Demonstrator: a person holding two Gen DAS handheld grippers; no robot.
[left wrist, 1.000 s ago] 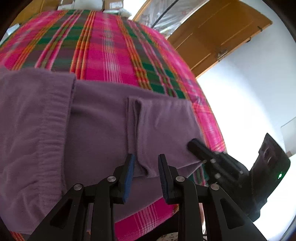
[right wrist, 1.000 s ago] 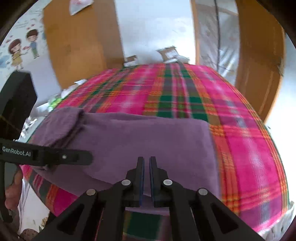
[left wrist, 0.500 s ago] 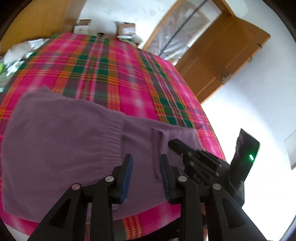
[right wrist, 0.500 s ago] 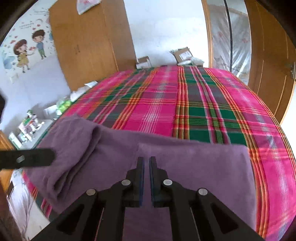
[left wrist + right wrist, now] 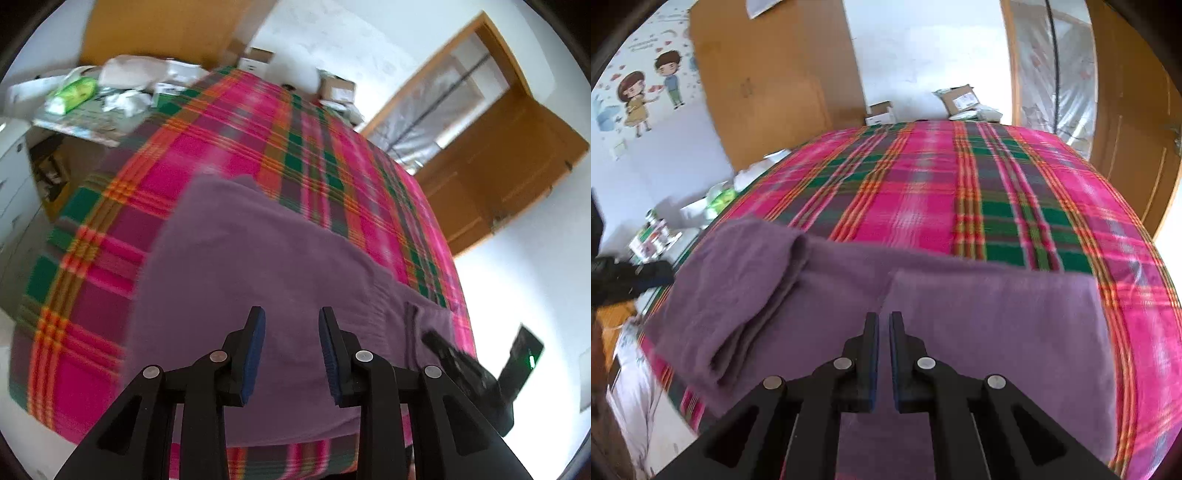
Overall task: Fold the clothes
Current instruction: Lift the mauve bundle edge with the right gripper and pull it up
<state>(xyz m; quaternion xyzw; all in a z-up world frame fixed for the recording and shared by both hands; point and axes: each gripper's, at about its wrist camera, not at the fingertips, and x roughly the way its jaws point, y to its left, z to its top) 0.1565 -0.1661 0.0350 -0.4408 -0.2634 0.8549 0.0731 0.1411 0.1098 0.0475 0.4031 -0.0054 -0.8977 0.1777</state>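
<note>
Left wrist view: the left claw hangs above a soft purple knit garment lying on a bed covered by a pink, green and orange plaid blanket. Its jaws stand apart with nothing between them; the cloth lies below, not pinched. The garment runs from an upper corner ahead of the claw down to the near bed edge, and stretches off to the right, where a ribbed band and a raised crease show. At that right end the black right claw rests low over the cloth. A cluttered side shelf with white and green packets sits beyond the bed's left edge.

Right wrist view: the right claw has its jaws pressed nearly together, a thin slit left, and I see no fabric caught in it. The purple garment fills the foreground directly under and ahead of it, its long axis running left to right across the bed. A layer edge starts just ahead of the fingertips and runs right. On the left the cloth is already doubled into a thick fold. The left claw shows blurred at the far left, beside that fold.

The next fold likely turns on the garment's ends: the flat right part lies nearest the right claw, the doubled left end nearest the left.
</note>
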